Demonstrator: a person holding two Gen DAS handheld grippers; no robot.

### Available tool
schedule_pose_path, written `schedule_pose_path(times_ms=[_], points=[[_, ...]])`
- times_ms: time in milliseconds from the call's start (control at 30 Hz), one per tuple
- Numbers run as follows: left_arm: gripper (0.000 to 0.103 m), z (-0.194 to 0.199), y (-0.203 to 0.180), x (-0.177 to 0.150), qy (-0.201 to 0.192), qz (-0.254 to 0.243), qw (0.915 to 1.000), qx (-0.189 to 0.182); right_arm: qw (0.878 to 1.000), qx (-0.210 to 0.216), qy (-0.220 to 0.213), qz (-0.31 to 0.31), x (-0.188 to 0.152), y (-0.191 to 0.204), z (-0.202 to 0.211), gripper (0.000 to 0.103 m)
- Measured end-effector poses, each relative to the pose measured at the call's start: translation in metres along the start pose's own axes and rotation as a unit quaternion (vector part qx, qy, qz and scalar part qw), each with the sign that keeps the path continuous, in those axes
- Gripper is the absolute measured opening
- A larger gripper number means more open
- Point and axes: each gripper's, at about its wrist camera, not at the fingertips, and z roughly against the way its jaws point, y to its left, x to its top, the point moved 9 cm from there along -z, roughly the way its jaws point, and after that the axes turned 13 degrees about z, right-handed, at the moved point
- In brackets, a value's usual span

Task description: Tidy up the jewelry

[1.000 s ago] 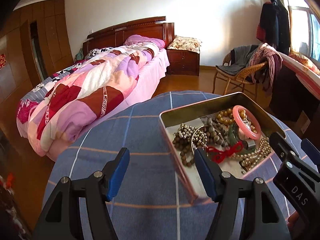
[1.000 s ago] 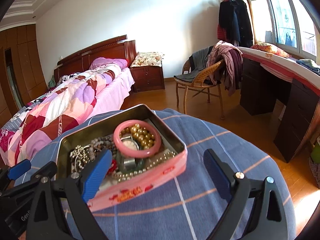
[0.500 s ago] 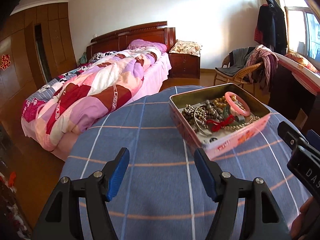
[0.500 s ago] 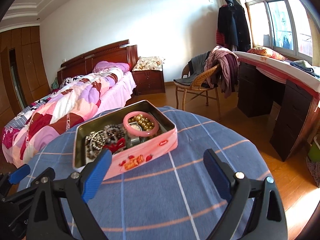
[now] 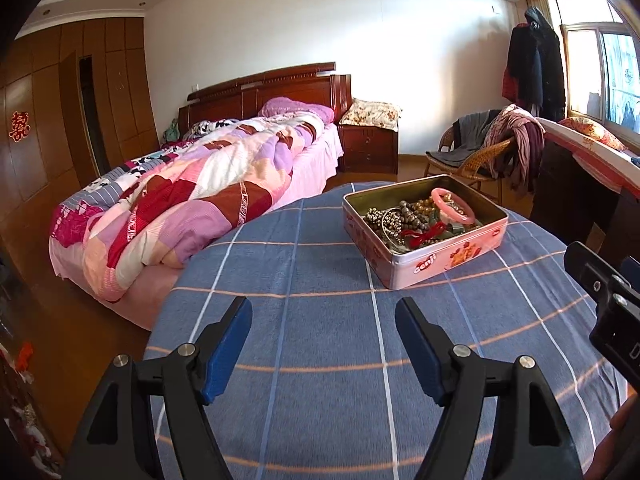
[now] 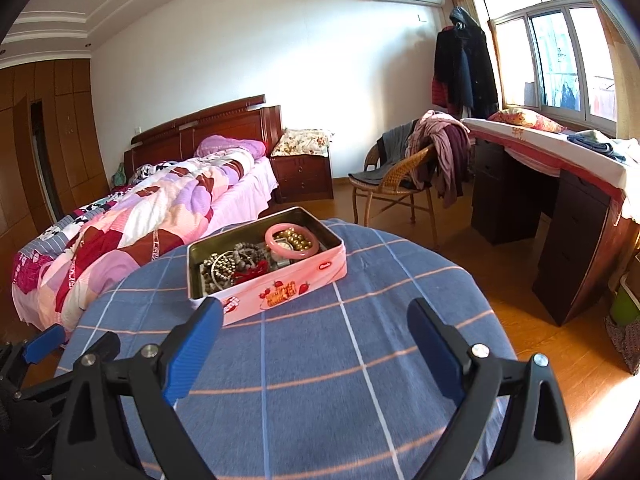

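**Jewelry tin sits on the blue checked surface, both grippers empty**

Left wrist view: the left gripper point(image 5: 323, 332) hangs over the surface point(image 5: 304, 264) with its jaws spread wide and nothing between them. The pink tin point(image 5: 440, 258) stands ahead and to the right, well apart from the fingertips. Inside lie a pink bangle point(image 5: 454, 205), bead strands point(image 5: 394, 216) and a red cord point(image 5: 424, 234). The right gripper point(image 5: 608, 300) shows at the right edge.

Right wrist view: the right gripper point(image 6: 316, 334) has its jaws released and empty. The pink tin point(image 6: 280, 292) lies just beyond its left fingertip, with the pink bangle point(image 6: 292, 240) at its far end. A bed point(image 6: 132, 216) and a wicker chair point(image 6: 394, 184) stand behind.
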Motion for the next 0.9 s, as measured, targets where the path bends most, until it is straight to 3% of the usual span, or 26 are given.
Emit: schedule_pose_path(times_ms=[233, 567, 900], points=[[0.075, 0.040, 0.003, 0.004, -0.029, 0.006, 0.9995, -0.008, 1.000, 0.001, -0.029, 0.006, 0.005, 0.006, 0.039, 0.100], [0.087, 0.109, -0.002, 0.034, -0.095, -0.001, 0.9952, -0.020, 0.996, -0.012, -0.091, 0.006, 0.046, 0.005, 0.096, 0.103], [0.090, 0.147, -0.003, 0.053, -0.133, 0.011, 0.9903, -0.040, 0.993, -0.007, -0.117, -0.017, 0.062, -0.003, 0.117, 0.103]])
